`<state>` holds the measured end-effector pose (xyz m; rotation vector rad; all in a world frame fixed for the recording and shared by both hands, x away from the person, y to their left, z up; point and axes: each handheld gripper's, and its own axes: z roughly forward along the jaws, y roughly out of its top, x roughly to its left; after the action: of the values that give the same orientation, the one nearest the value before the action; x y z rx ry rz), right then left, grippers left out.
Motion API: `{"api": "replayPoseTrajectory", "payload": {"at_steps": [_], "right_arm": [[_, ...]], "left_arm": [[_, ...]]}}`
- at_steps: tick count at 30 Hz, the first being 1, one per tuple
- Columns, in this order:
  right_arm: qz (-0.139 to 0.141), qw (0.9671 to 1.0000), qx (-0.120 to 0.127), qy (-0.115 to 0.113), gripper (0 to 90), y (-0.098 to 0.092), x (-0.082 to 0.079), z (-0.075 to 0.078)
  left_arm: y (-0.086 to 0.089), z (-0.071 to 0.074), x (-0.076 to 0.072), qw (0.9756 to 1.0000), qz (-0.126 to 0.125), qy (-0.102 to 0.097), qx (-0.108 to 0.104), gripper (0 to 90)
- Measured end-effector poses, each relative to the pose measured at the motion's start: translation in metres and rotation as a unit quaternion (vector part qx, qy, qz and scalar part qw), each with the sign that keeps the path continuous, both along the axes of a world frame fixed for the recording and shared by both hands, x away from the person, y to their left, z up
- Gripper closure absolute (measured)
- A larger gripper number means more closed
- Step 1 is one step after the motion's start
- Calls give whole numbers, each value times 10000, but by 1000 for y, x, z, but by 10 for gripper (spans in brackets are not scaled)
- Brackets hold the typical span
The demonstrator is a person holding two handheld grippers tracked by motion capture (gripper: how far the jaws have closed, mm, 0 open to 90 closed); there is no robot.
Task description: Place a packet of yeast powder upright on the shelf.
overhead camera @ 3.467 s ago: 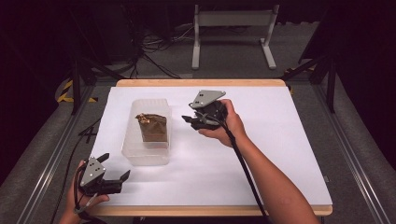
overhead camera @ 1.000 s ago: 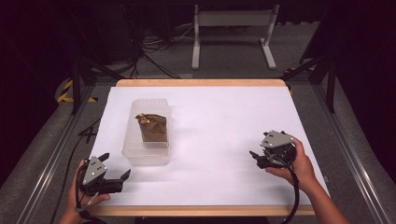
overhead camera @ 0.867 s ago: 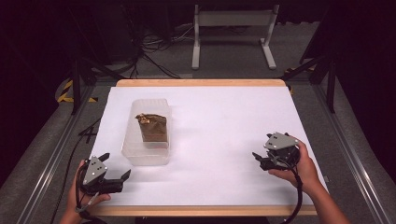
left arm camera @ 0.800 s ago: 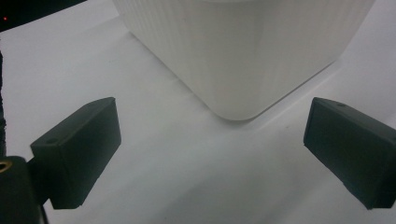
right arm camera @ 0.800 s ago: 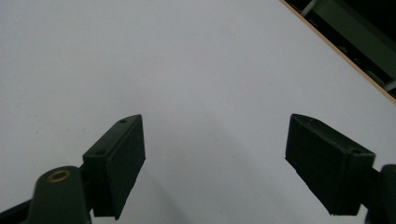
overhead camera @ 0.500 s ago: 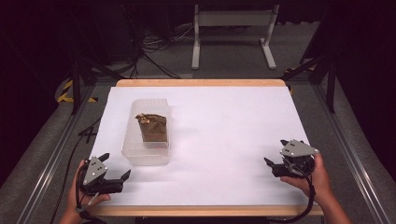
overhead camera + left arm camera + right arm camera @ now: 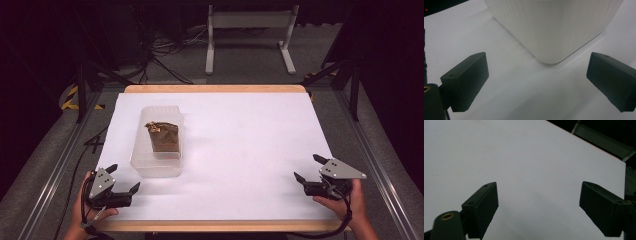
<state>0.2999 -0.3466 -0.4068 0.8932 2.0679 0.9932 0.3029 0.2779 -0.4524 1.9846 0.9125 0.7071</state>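
We see a white worktop (image 7: 240, 150) with a clear plastic container (image 7: 157, 142) standing left of its middle, its long side running from near to far. Inside the container sits a small brown pouch (image 7: 162, 136), upright, with a crumpled golden top.

At the near left corner, our left hand (image 7: 82, 212) holds the left tongs (image 7: 123, 179). Their jaws are spread wide and carry nothing. They rest low over the worktop, just near and left of the container, pointing toward it. In the left gripper view the left tongs (image 7: 536, 82) frame a rounded, ribbed corner of the container (image 7: 554, 25), which lies beyond the jaw tips and apart from them.

At the near right corner, our right hand (image 7: 350, 207) holds the right tongs (image 7: 309, 168), with the grey plate on top. Their jaws are also spread and empty, pointing left and slightly far across bare white surface. In the right gripper view the right tongs (image 7: 539, 202) look over the white worktop (image 7: 524, 157) toward its wooden edge. The right tongs are well apart from the container.
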Motion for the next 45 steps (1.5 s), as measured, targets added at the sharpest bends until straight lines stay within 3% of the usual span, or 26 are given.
{"api": "replayPoseTrajectory", "payload": {"at_steps": [10,13,17,21,26,30,34,40,45], "right_arm": [[-17,9995,291,-150,156,-18,-11,-9],[-83,9984,527,-174,154,-25,-14,-13],[-316,9964,745,-249,150,-34,-17,-17],[-767,9919,941,-369,148,-44,-24,-22],[-1033,9869,1173,-411,147,-54,-28,-30],[-1116,9858,1186,-399,142,-56,-27,-33],[-1088,9871,1097,-427,138,-54,-27,-35],[-1155,9849,1204,-467,138,-57,-28,-35],[-1167,9862,1091,-433,137,-54,-27,-36]], "left_arm": [[0,0,0,10000,-17,4,3,50],[0,0,0,10000,-22,-22,-31,50],[0,0,0,10000,-14,-36,-92,49],[1,1,0,9999,0,-72,-104,48],[3,2,1,9999,16,-98,-107,47],[4,2,1,9998,50,-114,-139,46],[6,1,0,9997,105,-95,-179,45],[5,1,1,9998,59,-115,-170,45],[8,0,0,9996,67,-108,-233,44]]}}
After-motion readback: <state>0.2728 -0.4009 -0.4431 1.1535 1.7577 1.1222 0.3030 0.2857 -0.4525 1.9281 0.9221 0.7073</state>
